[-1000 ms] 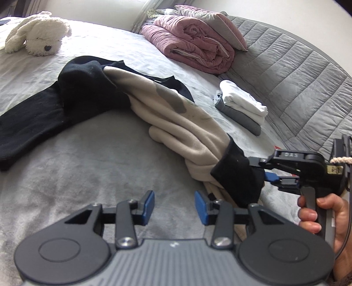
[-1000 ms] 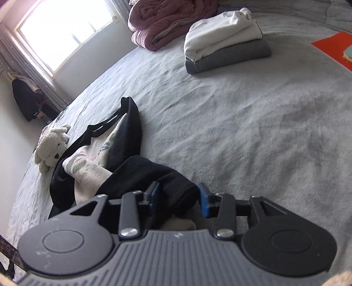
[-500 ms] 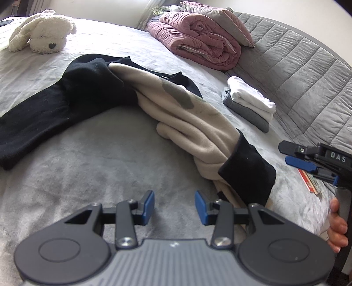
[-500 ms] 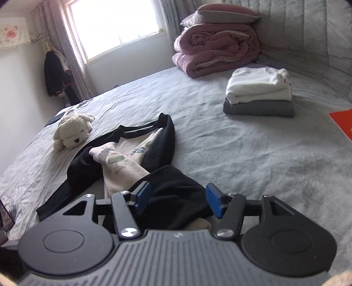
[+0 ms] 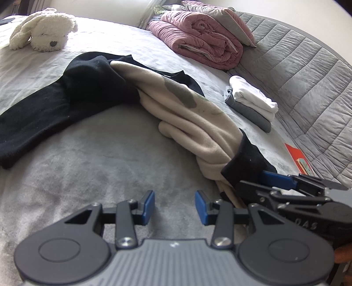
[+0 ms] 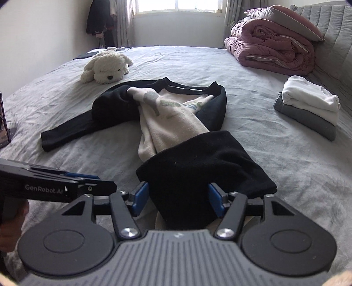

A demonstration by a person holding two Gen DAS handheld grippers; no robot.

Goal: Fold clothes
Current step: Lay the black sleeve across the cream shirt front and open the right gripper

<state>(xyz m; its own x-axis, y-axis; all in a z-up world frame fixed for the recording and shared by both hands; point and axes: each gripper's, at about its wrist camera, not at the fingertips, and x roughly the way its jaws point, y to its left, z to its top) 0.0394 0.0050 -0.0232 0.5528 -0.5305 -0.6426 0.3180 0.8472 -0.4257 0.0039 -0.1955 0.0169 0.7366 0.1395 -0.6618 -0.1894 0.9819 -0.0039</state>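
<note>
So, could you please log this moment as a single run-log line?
left gripper: open, empty, above bed | right gripper: wide around black hem, grip unclear | sweatshirt: bunched, unfolded

Each tool is built of black arms with blue pads, silver screws and a grey ribbed body. On the left tool [image 6: 72, 187], white letters "GenRobot.AI" are seen; on the right tool [image 5: 277, 182], "DAS".

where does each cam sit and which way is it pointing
Left wrist: sits on the left gripper, open over bare bed, facing the quilted headboard; a fingertip shows at lower right.
Right wrist: sits on the right gripper, its fingers around the sweatshirt hem, facing the window; a hand shows at left.
Both share the sweatshirt, plush dog, folded stack.
</note>
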